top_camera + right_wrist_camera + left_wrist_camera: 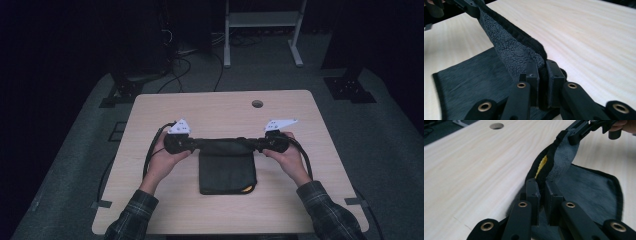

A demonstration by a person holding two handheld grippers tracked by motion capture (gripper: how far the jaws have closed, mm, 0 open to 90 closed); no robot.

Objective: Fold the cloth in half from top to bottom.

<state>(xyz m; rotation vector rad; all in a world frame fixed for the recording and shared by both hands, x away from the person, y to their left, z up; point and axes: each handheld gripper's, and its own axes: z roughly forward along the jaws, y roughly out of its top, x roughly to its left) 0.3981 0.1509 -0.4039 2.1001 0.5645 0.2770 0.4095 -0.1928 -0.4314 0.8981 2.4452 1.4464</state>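
A dark grey fleece cloth (pixel 227 170) with a black hem and a small yellow tag lies folded on the light wooden table (pixel 220 107). Its far edge is lifted off the table and stretched between the two grippers. My left gripper (pixel 192 145) is shut on the left end of that edge (pixel 541 182). My right gripper (pixel 260 145) is shut on the right end (pixel 541 62). In the left gripper view the cloth (pixel 586 187) rises to the other gripper (pixel 589 127), and the yellow tag (pixel 541 166) shows in the fold. The cloth's fleecy side (pixel 506 47) shows in the right gripper view.
A round cable hole (pixel 257 104) sits near the table's far edge. Cables trail from both grippers off the table's sides. A white desk frame (pixel 262 30) and dark stands are on the floor beyond the table.
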